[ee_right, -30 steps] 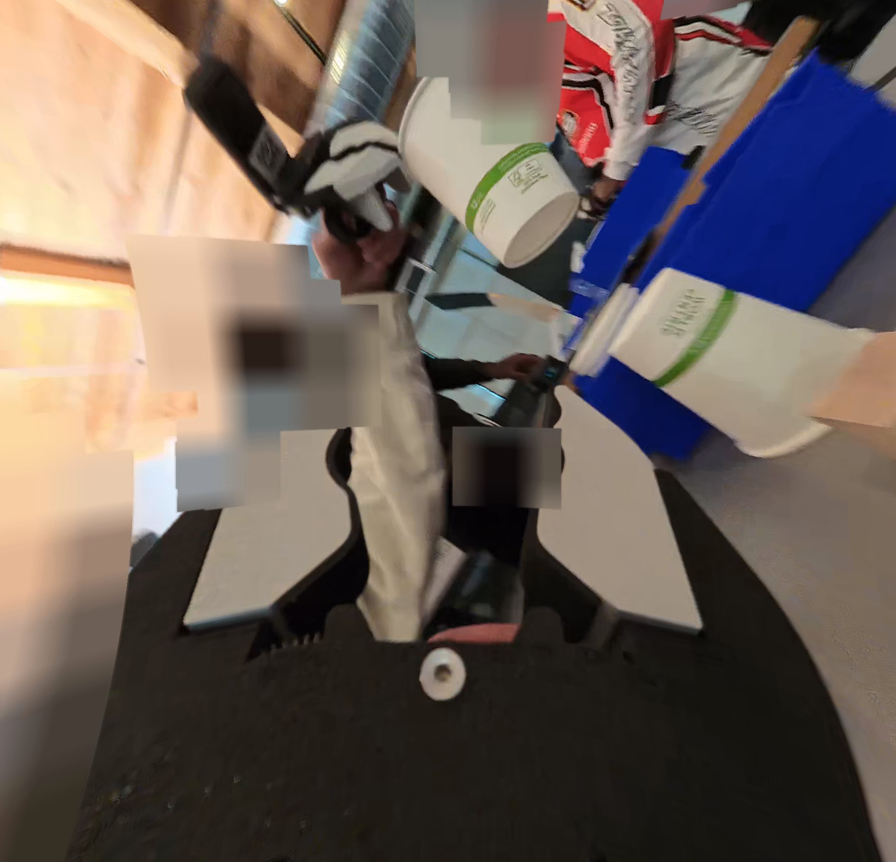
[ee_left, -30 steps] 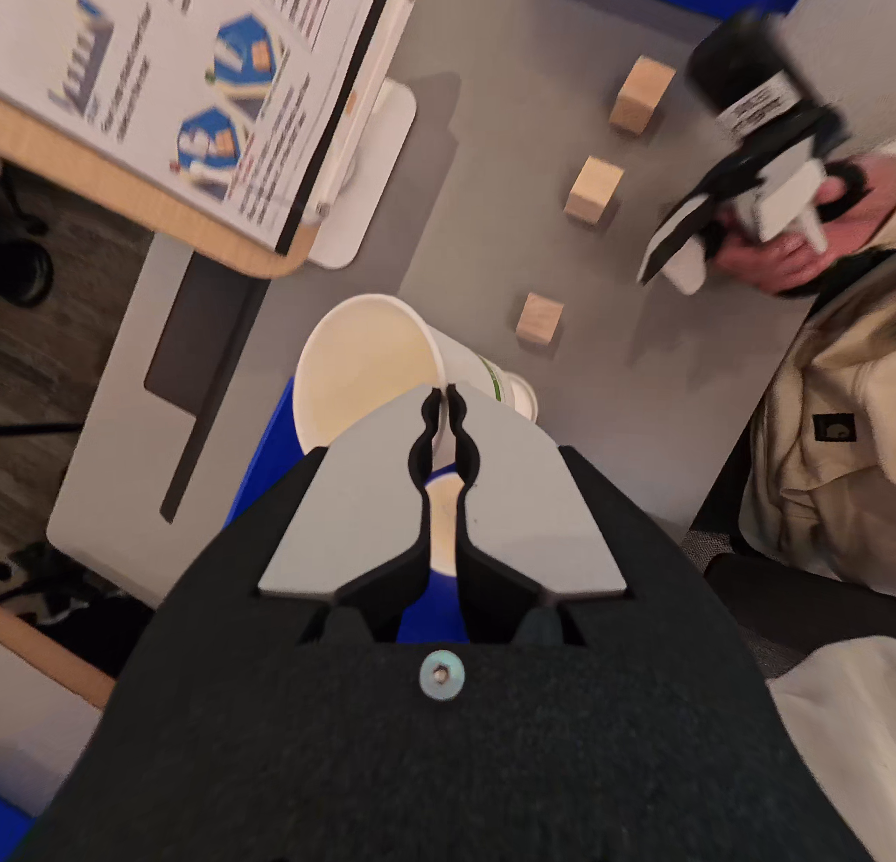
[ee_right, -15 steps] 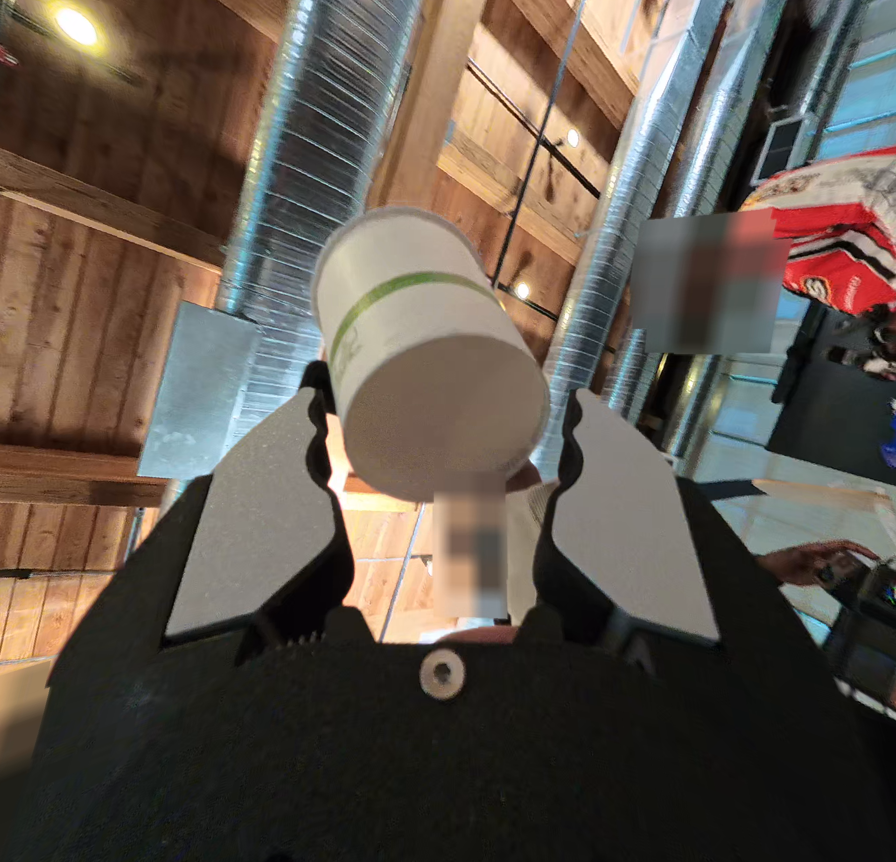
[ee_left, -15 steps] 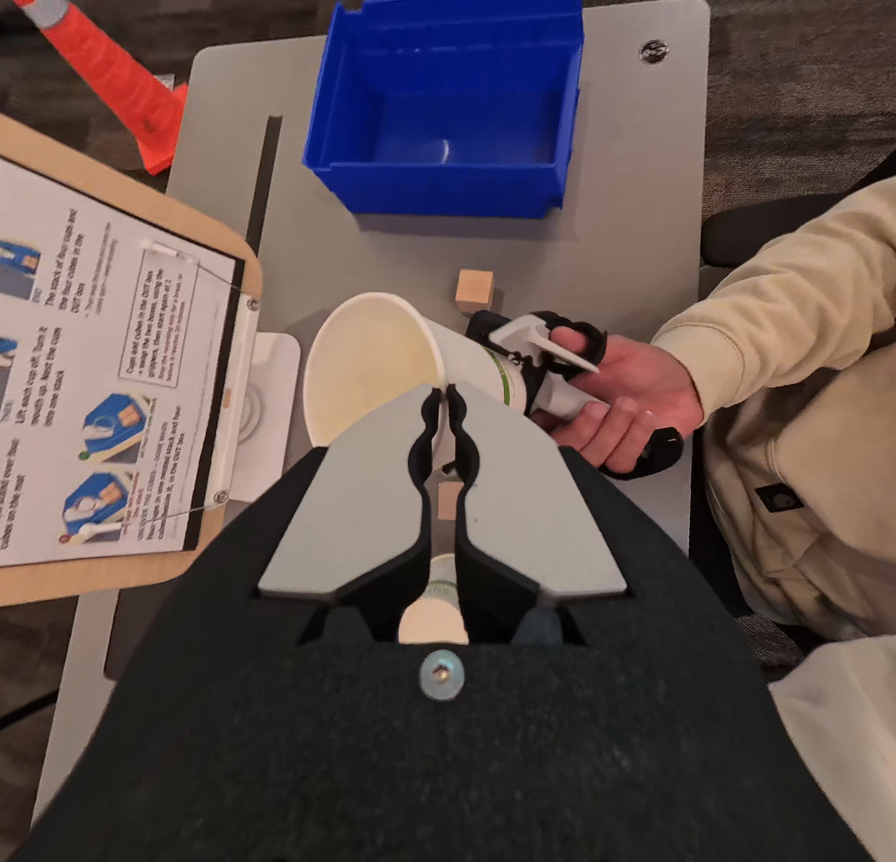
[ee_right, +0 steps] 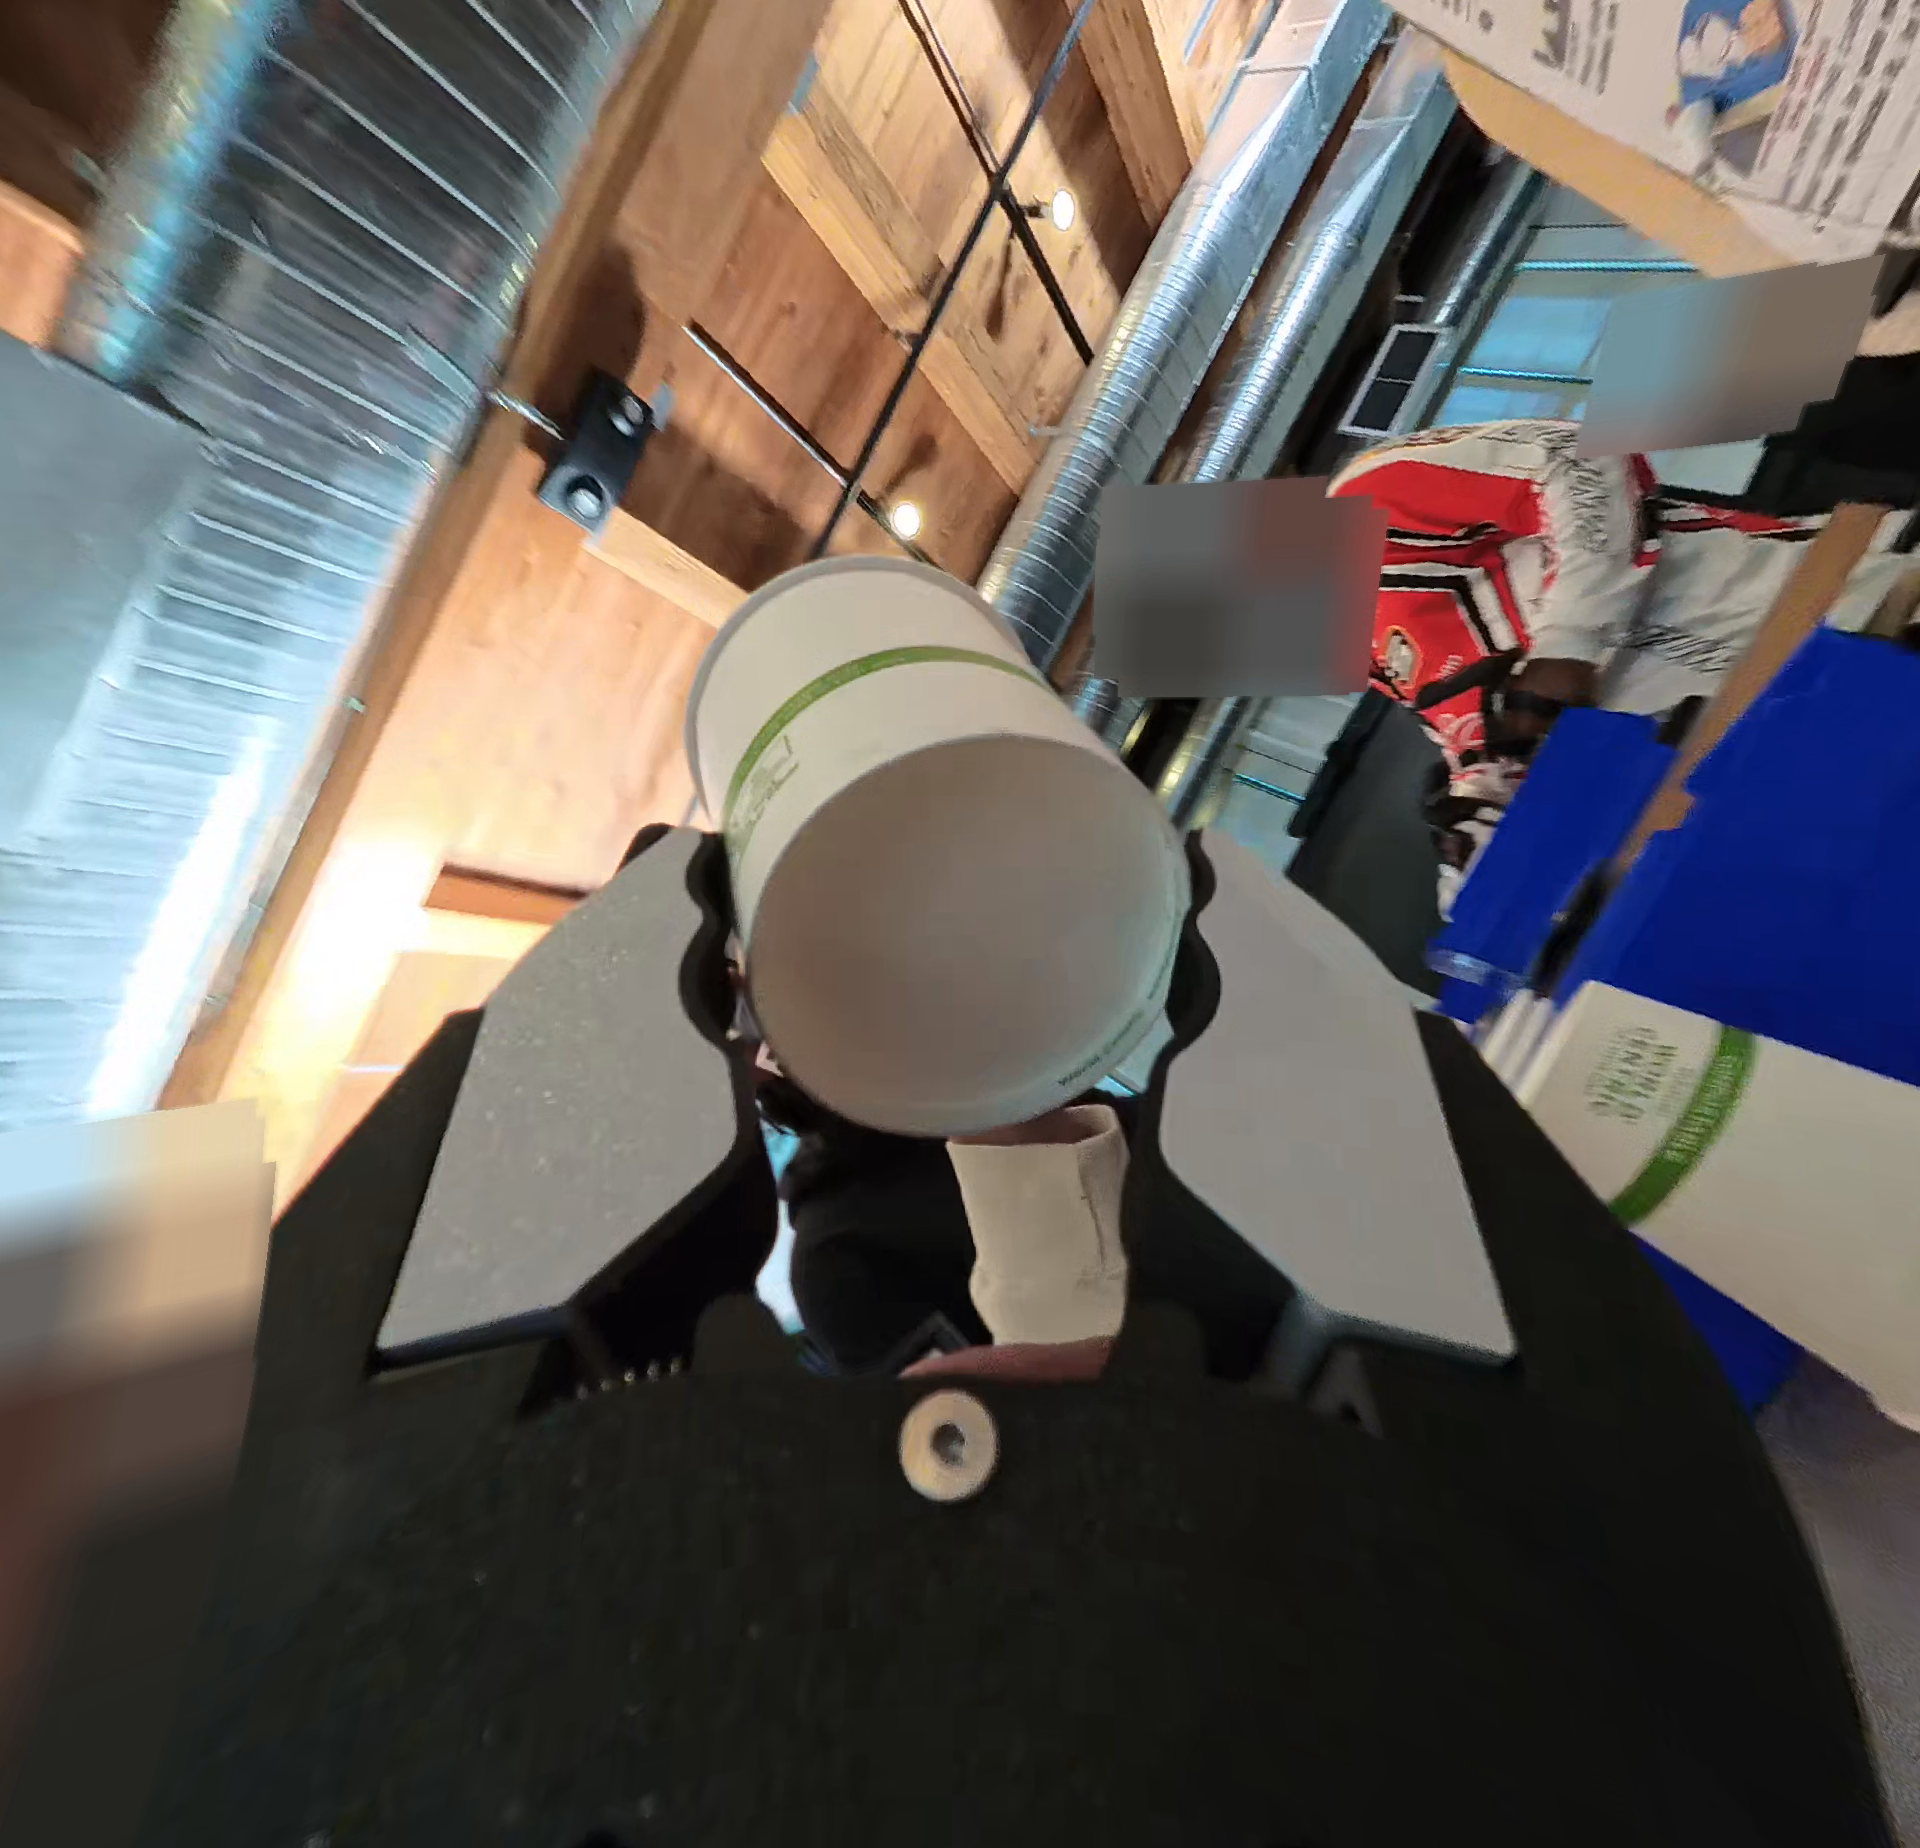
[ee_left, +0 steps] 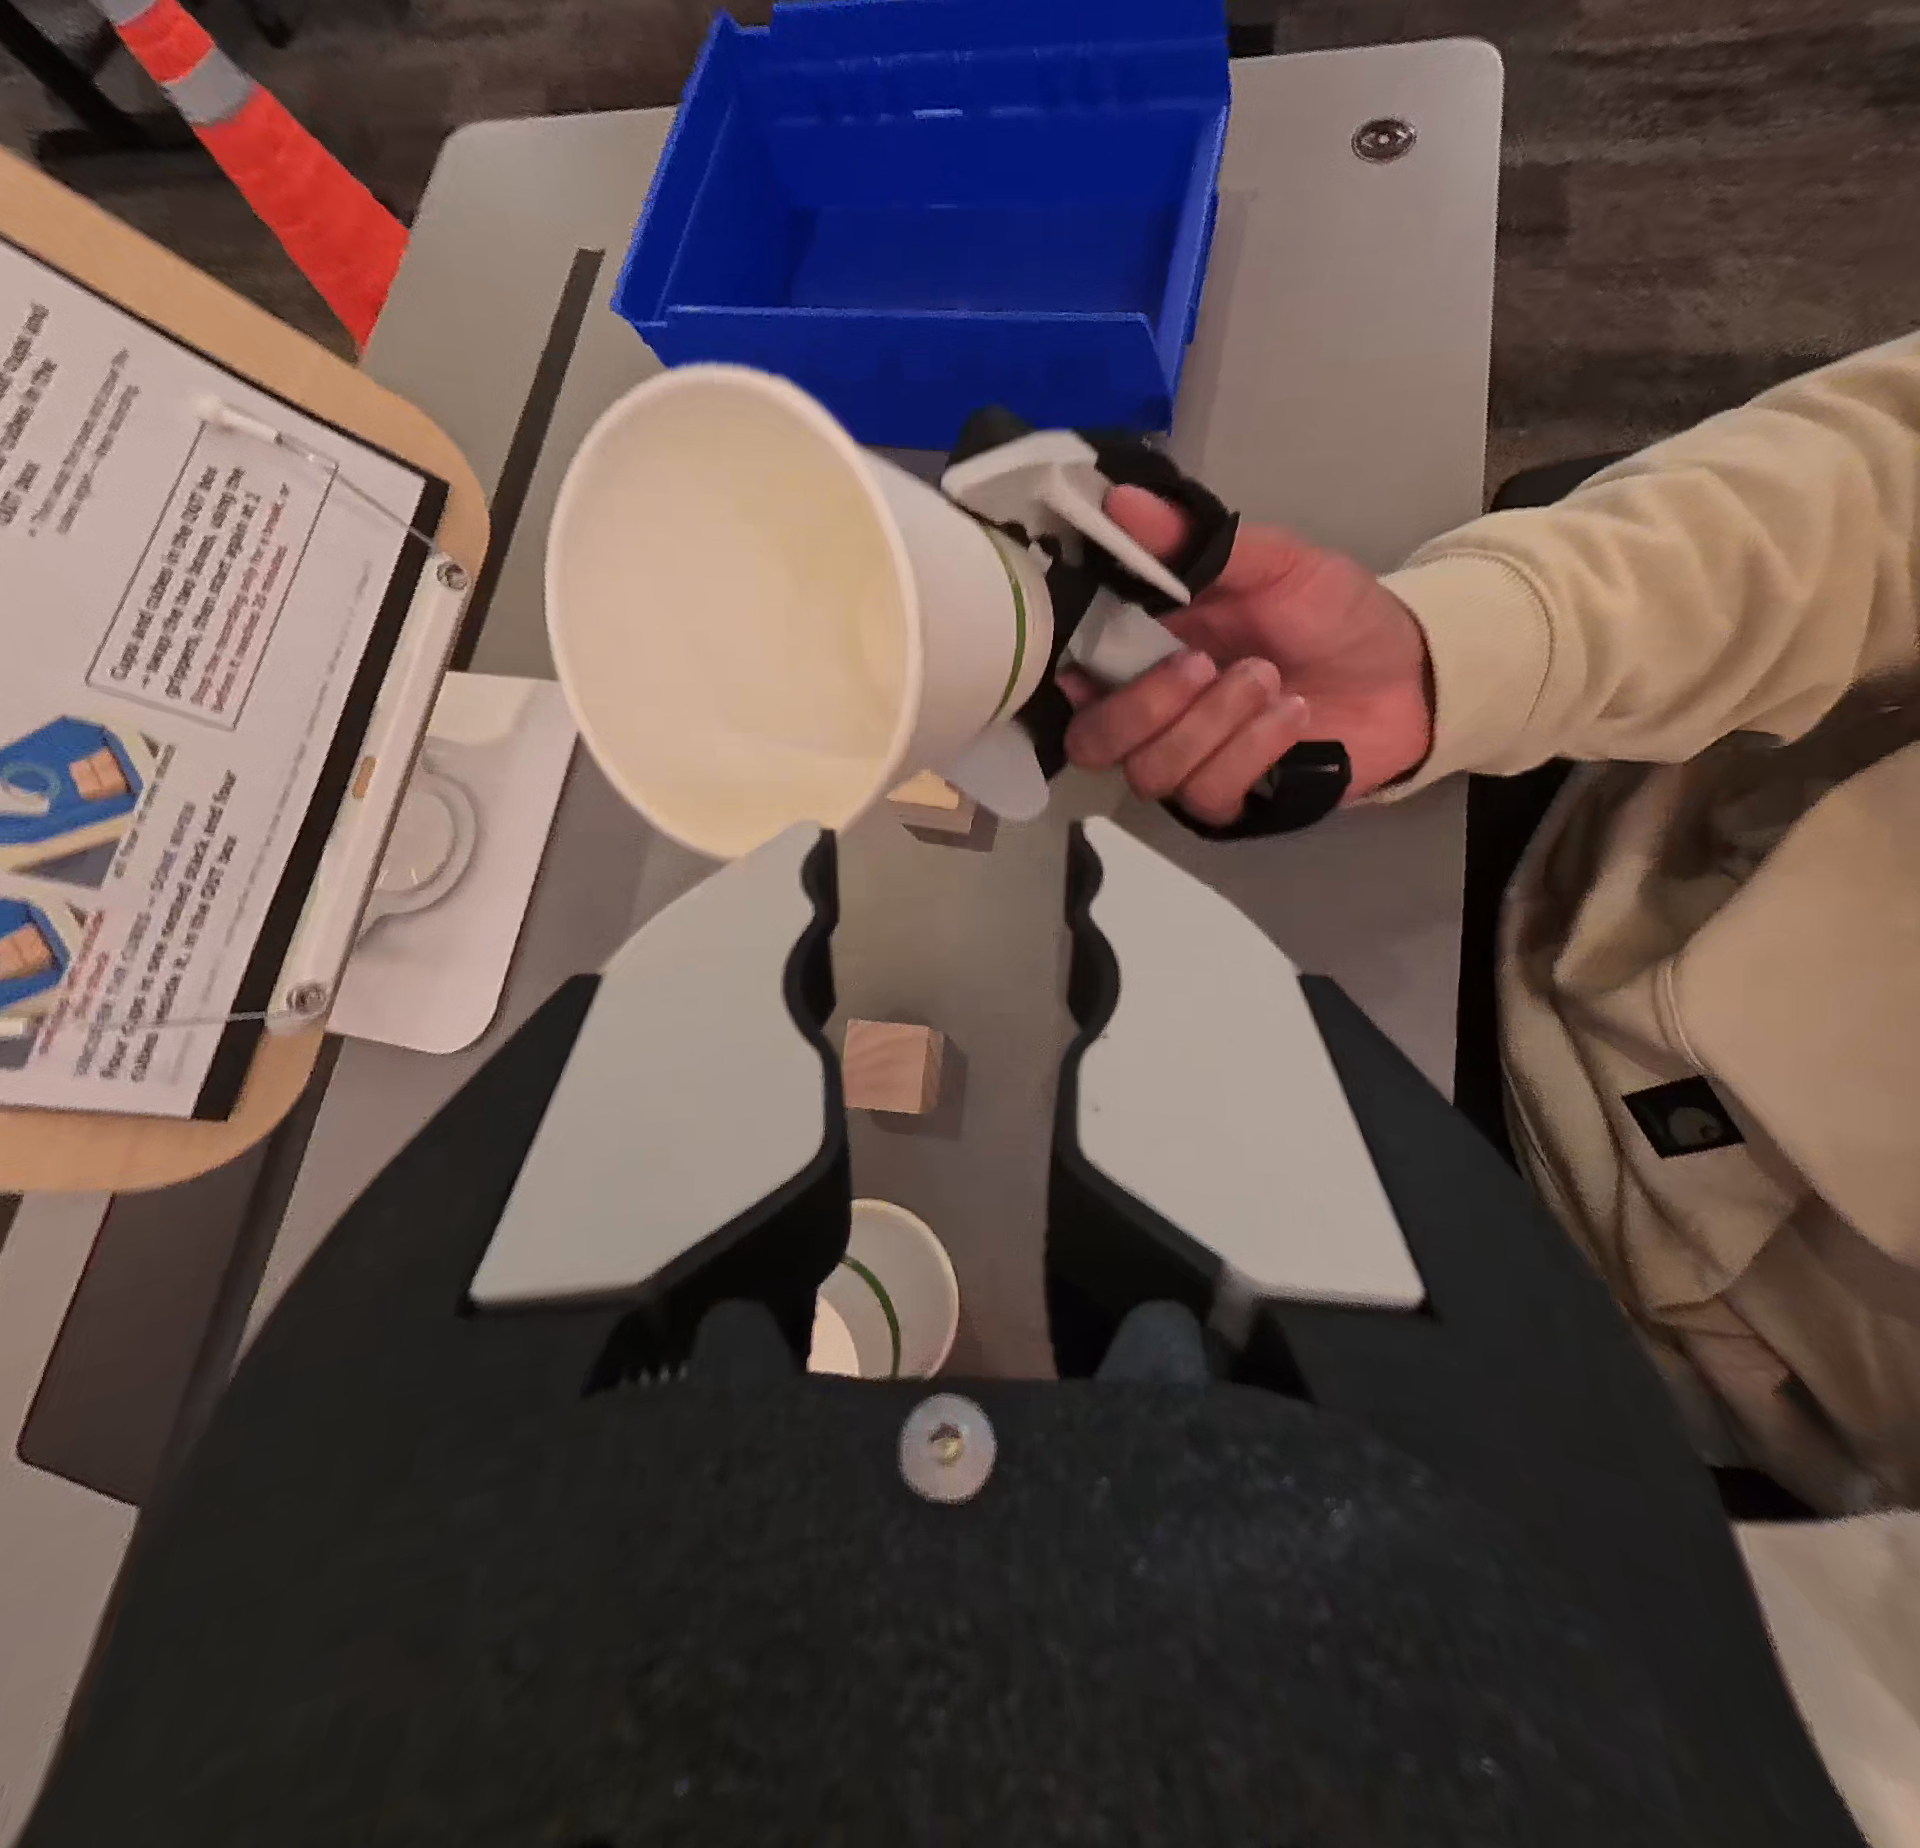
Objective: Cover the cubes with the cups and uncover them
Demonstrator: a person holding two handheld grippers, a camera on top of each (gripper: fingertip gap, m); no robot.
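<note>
My right gripper (ee_right: 951, 863) is shut on the base end of a white paper cup with a green band (ee_right: 935, 863) and holds it in the air, tilted on its side. In the left wrist view this cup (ee_left: 748, 603) has its open mouth towards the camera, with the right gripper (ee_left: 1023, 645) behind it. My left gripper (ee_left: 951, 863) is open and empty, just below the cup's rim. A wooden cube (ee_left: 894, 1066) lies on the grey table (ee_left: 1330, 448) between its fingers. A second cube (ee_left: 940, 806) is partly hidden behind the cup. Another cup (ee_left: 883, 1289) stands on the table.
A blue bin (ee_left: 935, 219) stands at the table's far end. A wooden board with an instruction sheet (ee_left: 208, 707) on a white stand is at the left. A person's hand and beige sleeve (ee_left: 1610, 603) reach in from the right. An orange cone (ee_left: 281, 167) stands on the floor.
My left gripper let go of the cup's rim and opened. My right gripper closed on the cup's base end and now carries it.
</note>
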